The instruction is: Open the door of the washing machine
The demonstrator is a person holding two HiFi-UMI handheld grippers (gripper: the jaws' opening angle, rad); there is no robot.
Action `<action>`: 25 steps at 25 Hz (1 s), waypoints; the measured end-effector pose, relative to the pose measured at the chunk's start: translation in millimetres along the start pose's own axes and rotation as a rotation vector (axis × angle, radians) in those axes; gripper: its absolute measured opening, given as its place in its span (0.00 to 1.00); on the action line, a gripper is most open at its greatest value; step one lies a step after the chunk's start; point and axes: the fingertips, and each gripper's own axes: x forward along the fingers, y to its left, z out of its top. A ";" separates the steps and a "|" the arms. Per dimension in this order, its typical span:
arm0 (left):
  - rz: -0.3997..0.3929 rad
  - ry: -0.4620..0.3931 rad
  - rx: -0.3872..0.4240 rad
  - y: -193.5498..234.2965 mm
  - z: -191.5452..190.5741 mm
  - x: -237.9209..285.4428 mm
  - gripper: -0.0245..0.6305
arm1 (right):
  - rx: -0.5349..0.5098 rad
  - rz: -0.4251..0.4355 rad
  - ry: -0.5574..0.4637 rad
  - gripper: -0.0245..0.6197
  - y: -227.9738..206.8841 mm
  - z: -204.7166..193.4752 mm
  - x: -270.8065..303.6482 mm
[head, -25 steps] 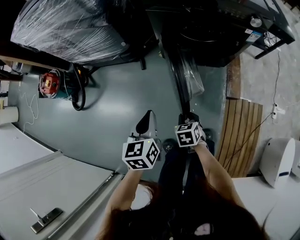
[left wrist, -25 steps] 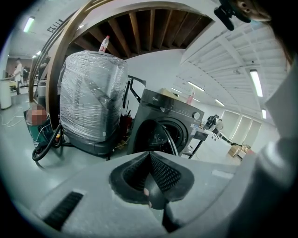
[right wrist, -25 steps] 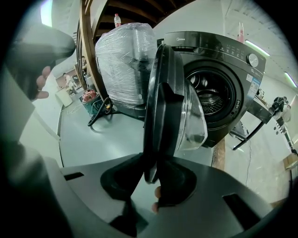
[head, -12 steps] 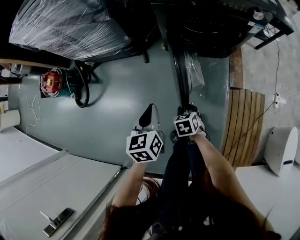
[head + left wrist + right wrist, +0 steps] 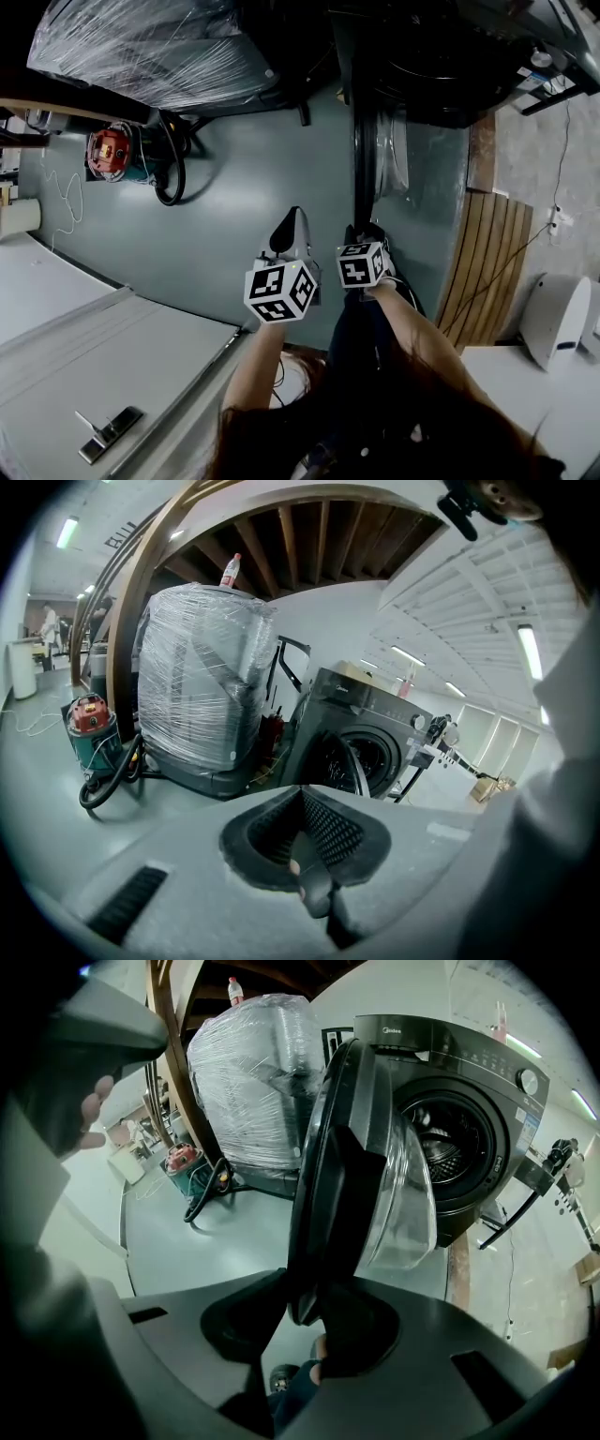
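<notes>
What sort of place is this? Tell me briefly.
Probably a workshop or storage hall: a front-loading washing machine on a bare painted floor, a plastic-wrapped unit beside it, and a shop vacuum.

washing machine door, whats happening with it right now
A person with tongs in each hand is pulling open the washing machine. The door is already swung wide, leaving the drum exposed. The door's edge sits between the jaws of the right tongs, which have just been opening, so the grip looks to be letting go. The left tongs are shut and empty, pointing toward the machine from the side.
</notes>
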 end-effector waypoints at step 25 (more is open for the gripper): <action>0.000 0.033 0.029 85.4 29.8 22.7 0.06 | 0.070 -0.003 0.012 0.20 69.3 33.5 27.5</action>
